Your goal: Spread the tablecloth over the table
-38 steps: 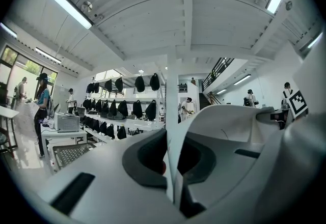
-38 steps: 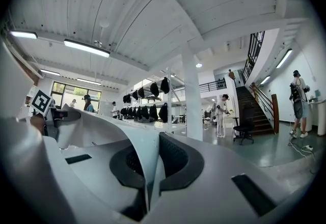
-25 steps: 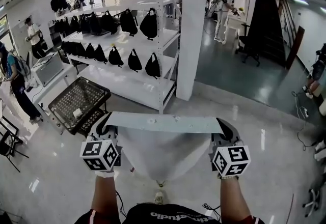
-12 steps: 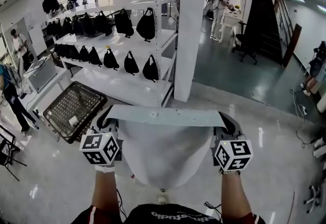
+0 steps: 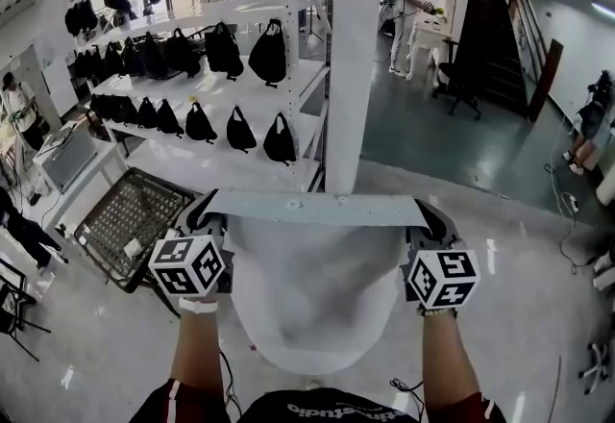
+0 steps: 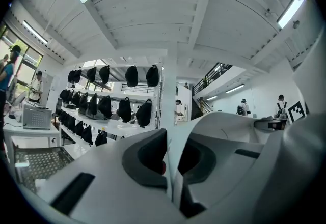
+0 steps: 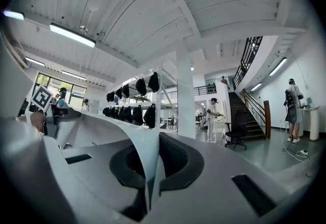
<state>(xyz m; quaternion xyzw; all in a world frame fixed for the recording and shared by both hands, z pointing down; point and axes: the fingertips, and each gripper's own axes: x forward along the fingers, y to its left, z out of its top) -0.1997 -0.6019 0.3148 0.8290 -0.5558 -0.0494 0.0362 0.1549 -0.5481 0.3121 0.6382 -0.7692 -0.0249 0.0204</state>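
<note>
We hold the tablecloth (image 5: 312,291) up in the air between the two grippers, in front of our chest and above the pale floor (image 5: 519,315). Its top edge runs straight and level from one gripper to the other, and the rest of the cloth hangs down from that edge in a rounded sag.

The left gripper (image 5: 205,211) has its jaws clenched on the left corner of the cloth. In the left gripper view a thin fold of fabric is pinched between the dark pads. The right gripper (image 5: 429,217) grips the right corner the same way, with the cloth squeezed flat between its jaws.

Beyond the cloth stand white shelves (image 5: 240,12) hung with black bags (image 5: 271,51), next to a white pillar (image 5: 353,65). A wire basket (image 5: 130,224) sits low on the left.
</note>
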